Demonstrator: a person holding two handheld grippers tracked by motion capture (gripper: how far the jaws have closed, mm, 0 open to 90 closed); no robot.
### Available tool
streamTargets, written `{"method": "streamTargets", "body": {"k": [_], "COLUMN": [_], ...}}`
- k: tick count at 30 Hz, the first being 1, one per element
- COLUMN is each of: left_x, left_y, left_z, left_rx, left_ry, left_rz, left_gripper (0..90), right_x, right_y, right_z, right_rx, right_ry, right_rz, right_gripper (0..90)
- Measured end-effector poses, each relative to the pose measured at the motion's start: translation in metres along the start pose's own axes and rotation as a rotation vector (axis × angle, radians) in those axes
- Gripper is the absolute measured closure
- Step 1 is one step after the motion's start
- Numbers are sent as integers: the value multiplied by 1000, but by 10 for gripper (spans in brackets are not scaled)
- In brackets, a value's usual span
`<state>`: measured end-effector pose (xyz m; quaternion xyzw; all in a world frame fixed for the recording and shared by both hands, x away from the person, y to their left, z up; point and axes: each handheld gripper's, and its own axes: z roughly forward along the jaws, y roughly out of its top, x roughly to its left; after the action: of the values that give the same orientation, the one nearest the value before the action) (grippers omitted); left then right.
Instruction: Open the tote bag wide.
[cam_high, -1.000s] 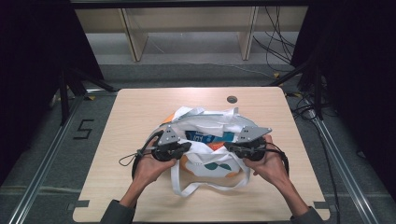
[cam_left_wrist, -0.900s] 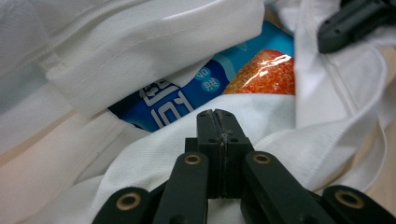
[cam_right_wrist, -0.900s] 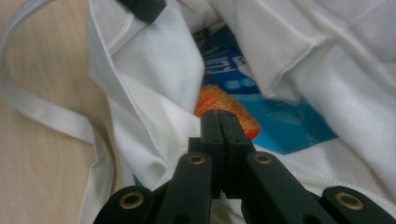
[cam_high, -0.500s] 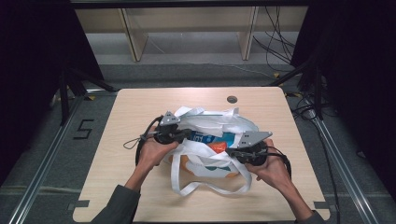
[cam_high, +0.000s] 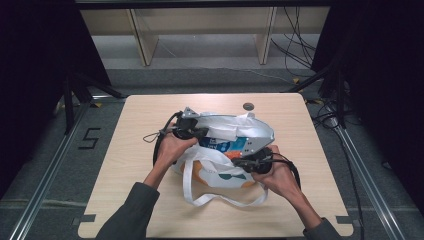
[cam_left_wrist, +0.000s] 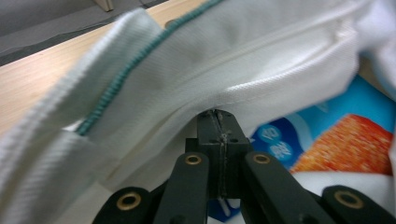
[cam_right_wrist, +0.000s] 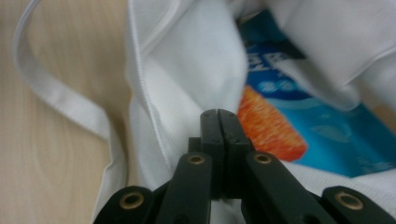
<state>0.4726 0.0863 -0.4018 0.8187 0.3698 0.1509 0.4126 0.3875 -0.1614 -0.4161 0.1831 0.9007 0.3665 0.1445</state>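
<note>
The light wooden desk (cam_high: 150, 200) carries a white cloth tote bag (cam_high: 235, 127) lying near its middle, mouth spread open between the person's two hands. The bag has printed orange and teal shapes on its near panel, and its long white handles (cam_high: 200, 197) loop out across the desk toward the person. Inside the open mouth lies a blue packet (cam_high: 227, 146) with an orange patch and white lettering, partly covered by the cloth.

The left tongs (cam_high: 200, 132) sit at the far left edge of the bag's opening. In the left gripper view the jaws are pressed together on a fold of the white fabric (cam_left_wrist: 261, 70), just below a seam, with a teal-stitched hem (cam_left_wrist: 126, 70) running above.

The right tongs (cam_high: 240, 162) sit at the near right edge of the opening. In the right gripper view the jaws are closed tight, with white cloth (cam_right_wrist: 187, 93) bunched around their tips; they appear to be pinching the bag's edge, the blue packet just beyond.

A small dark round disc (cam_high: 248, 106) lies on the desk near its far edge, apart from the bag.
</note>
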Motion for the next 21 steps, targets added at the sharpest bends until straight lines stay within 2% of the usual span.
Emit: {"method": "streamTargets", "body": {"k": [1,2,4,5,6,8,9,10,11,12,13,14,16,17,18,21], "left_x": [0,3,6,7,12,14,16,18,20,22,24,29,30,31,31,28], "left_y": [0,6,9,11,14,16,17,18,19,19,20,20,21,22,22,25], "left_z": [0,2,4,5,9,12,14,17,19,21,23,26,27,28,30,31], "left_rx": [0,18,23,25,20,20,19,24,27,28,32,35,39,37,39,53], "left_ry": [0,17,28,37,56,52,52,66,66,67,75,78,77,88,88,95], "left_rz": [0,2,-1,-10,-28,-42,-54,-52,-61,-75,-72,-101,-111,-109,-116,-107], "left_gripper": [893,894,894,895,896,896,896,896,897,897,897,897,897,897,897,896], "right_x": [0,4,9,11,12,16,18,20,26,27,27,32,34,40,41,42], "right_y": [0,-2,-5,-6,-7,-10,-11,-13,-18,-20,-20,-26,-28,-31,-31,-29], "right_z": [0,0,0,-1,0,0,0,0,-3,-4,-4,-5,-5,-6,-6,-6], "right_rx": [0,15,33,41,49,67,73,80,82,82,82,109,127,146,134,137], "right_ry": [0,24,40,39,65,60,65,77,113,120,120,142,141,151,153,159], "right_rz": [0,1,-8,-1,-22,-6,-37,-40,-28,-42,-42,-46,-50,0,-72,-64], "right_gripper": [900,900,900,900,900,900,900,900,900,900,900,900,900,900,900,900]}}
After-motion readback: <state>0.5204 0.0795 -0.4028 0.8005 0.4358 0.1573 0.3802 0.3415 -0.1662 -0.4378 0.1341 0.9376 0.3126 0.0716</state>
